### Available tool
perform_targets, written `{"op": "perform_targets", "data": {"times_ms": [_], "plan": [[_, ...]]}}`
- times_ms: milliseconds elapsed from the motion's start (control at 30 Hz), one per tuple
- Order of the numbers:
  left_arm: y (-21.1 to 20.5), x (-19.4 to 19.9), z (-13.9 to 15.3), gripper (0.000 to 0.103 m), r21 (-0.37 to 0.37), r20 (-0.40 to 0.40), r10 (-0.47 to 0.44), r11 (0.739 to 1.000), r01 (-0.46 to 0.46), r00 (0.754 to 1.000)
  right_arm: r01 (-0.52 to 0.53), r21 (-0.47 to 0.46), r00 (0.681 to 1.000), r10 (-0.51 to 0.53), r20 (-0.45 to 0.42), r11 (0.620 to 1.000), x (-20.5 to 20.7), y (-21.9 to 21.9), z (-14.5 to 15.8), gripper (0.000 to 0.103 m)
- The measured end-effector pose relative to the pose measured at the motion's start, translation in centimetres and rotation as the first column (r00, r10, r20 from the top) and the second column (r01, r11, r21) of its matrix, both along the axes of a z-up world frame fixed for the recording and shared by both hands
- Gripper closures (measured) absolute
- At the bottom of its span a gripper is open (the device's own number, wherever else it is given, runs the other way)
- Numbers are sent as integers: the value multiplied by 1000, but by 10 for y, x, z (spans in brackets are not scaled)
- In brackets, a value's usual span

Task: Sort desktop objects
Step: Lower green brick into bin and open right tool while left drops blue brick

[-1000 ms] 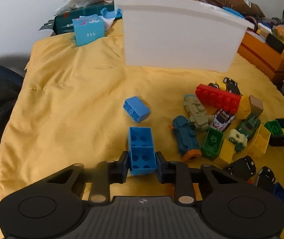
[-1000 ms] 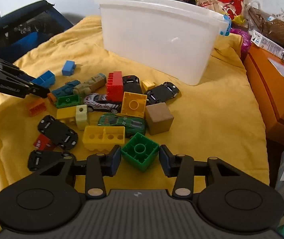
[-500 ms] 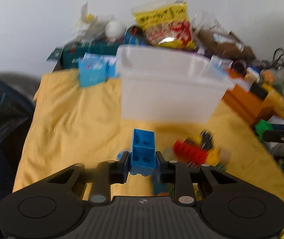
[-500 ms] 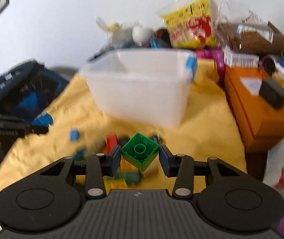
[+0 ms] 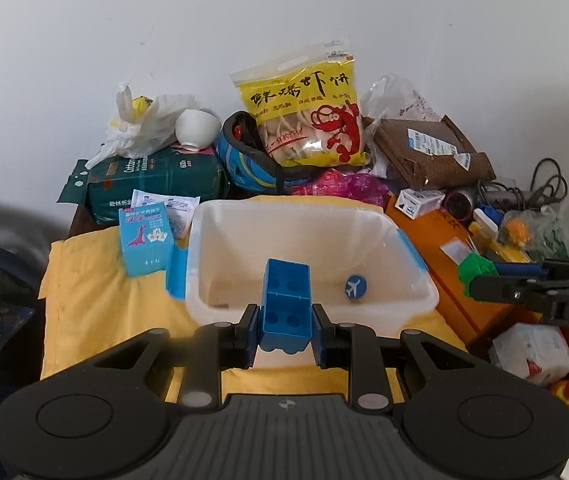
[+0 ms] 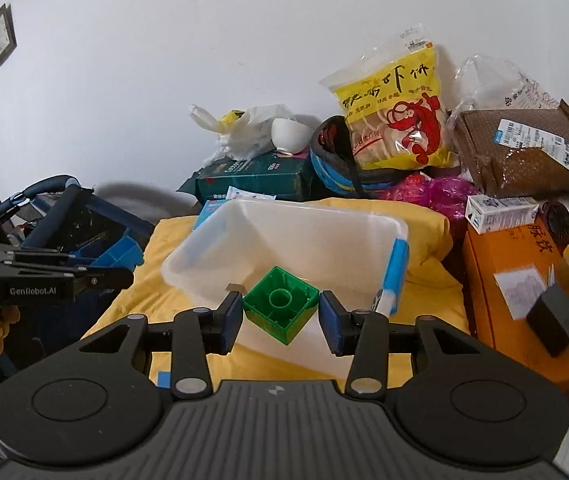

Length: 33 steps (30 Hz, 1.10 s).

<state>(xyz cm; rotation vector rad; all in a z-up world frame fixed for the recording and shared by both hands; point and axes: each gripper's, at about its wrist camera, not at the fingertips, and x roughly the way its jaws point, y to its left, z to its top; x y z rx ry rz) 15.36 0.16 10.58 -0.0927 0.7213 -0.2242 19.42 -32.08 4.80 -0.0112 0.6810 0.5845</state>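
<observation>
Left gripper (image 5: pixel 285 326) clamped on blue brick (image 5: pixel 285 307), raised at near rim of white bin (image 5: pixel 412 280) on yellow cloth (image 5: pixel 100 304). Right gripper (image 6: pixel 281 317) gripping green brick (image 6: pixel 281 308) corner to corner, hollow side toward camera, poised at bin's near edge. In bin, blue disc (image 5: pixel 355 287) with plane mark. Snack bag (image 5: pixel 304 116) behind.

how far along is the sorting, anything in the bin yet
Barely started: the white bin holds only a small blue disc with a plane mark. In hand: the left tool grips a blue brick at the bin's near rim, and the right tool holds a green brick there. Neither is dropped yet.
</observation>
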Motion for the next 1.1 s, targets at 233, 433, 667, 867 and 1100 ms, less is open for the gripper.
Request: {"op": "perform_targets", "data": {"times_ms": [233, 433, 667, 867, 1100], "plan": [[-2, 45, 1, 74, -8, -80, -15, 1000, 15, 997, 11, -34, 998, -13, -57, 999, 38, 7, -2, 57], [-9, 76, -7, 74, 8, -153, -23, 1000, 25, 988, 21, -66, 993, -29, -117, 998, 68, 18, -11, 57], [-12, 98, -17, 74, 30, -205, -11, 999, 18, 979, 24, -106, 984, -42, -174, 994, 86, 26, -27, 57], [-15, 108, -23, 73, 50, -226, -11, 998, 22, 974, 33, -129, 980, -58, -192, 991, 96, 27, -36, 57], [-13, 105, -24, 43, 74, -170, 18, 997, -5, 985, 30, -142, 987, -52, -151, 989, 97, 29, -37, 41]]}}
